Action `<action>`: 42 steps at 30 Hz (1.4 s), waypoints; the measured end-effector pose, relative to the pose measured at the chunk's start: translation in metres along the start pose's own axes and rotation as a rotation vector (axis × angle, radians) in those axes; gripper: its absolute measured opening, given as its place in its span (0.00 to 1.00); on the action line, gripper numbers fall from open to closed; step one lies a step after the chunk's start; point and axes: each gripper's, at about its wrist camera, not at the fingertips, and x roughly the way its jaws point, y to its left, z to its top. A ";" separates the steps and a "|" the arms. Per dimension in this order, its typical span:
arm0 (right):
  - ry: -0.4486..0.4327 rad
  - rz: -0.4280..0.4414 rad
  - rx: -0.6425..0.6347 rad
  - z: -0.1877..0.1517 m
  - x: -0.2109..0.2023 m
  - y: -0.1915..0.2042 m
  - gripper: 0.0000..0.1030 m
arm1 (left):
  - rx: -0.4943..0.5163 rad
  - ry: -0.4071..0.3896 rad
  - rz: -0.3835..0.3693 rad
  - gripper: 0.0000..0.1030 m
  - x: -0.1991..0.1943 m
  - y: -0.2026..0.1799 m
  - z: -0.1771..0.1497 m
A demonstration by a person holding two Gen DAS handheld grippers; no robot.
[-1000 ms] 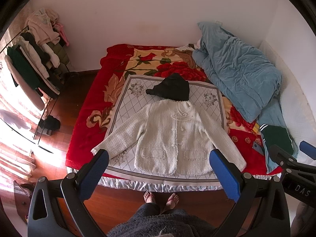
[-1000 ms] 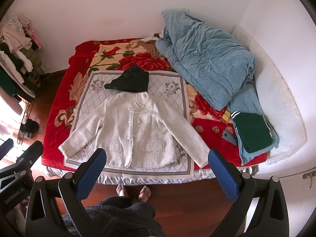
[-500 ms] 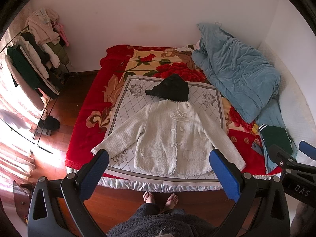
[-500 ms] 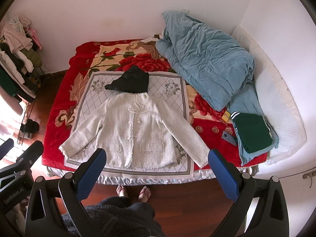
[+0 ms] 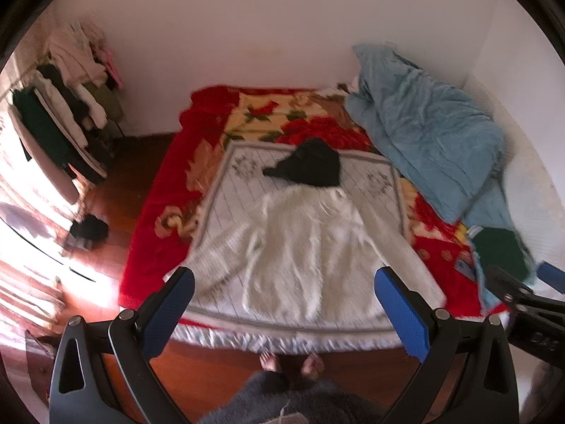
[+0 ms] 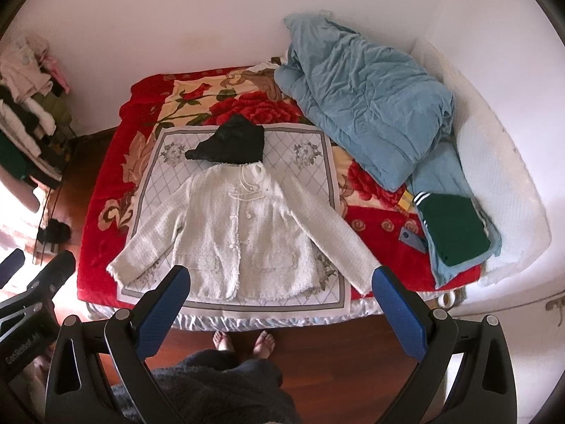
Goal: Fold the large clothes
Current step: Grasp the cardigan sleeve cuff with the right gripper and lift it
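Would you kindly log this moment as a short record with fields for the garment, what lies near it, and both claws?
garment: white jacket, spread flat, front up, sleeves out, unfolded
surface: grey-patterned cloth over a red floral blanket
at collar: black garment, touching the jacket
bed's right side: blue quilt, green folded garment
left claw: open, empty, above the bed's near edge
right claw: open, empty, above the bed's near edge

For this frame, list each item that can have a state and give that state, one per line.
White jacket: spread flat, front up, sleeves out, unfolded.
Black garment: crumpled at the jacket's collar.
Blue duvet: bunched in a heap.
Green garment: folded, lying on blue cloth.
Left tongs: open, empty.
Right tongs: open, empty.
Clothes rack: loaded with hanging clothes.
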 end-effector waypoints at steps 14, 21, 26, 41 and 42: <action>0.214 -0.104 0.426 -0.027 0.273 -0.129 0.90 | 0.112 0.090 0.222 1.00 0.229 -0.038 0.006; 0.347 -0.115 0.687 -0.078 0.435 -0.257 0.69 | 0.156 0.224 0.310 1.00 0.341 -0.074 -0.015; 0.398 -0.071 0.878 -0.123 0.538 -0.337 0.71 | 0.160 0.323 0.340 1.00 0.419 -0.107 -0.037; 0.499 -0.085 0.929 -0.189 0.709 -0.398 0.25 | 0.259 0.362 0.204 1.00 0.576 -0.232 -0.068; 0.495 -0.080 0.896 -0.183 0.708 -0.394 0.14 | 0.281 0.358 0.193 1.00 0.578 -0.241 -0.068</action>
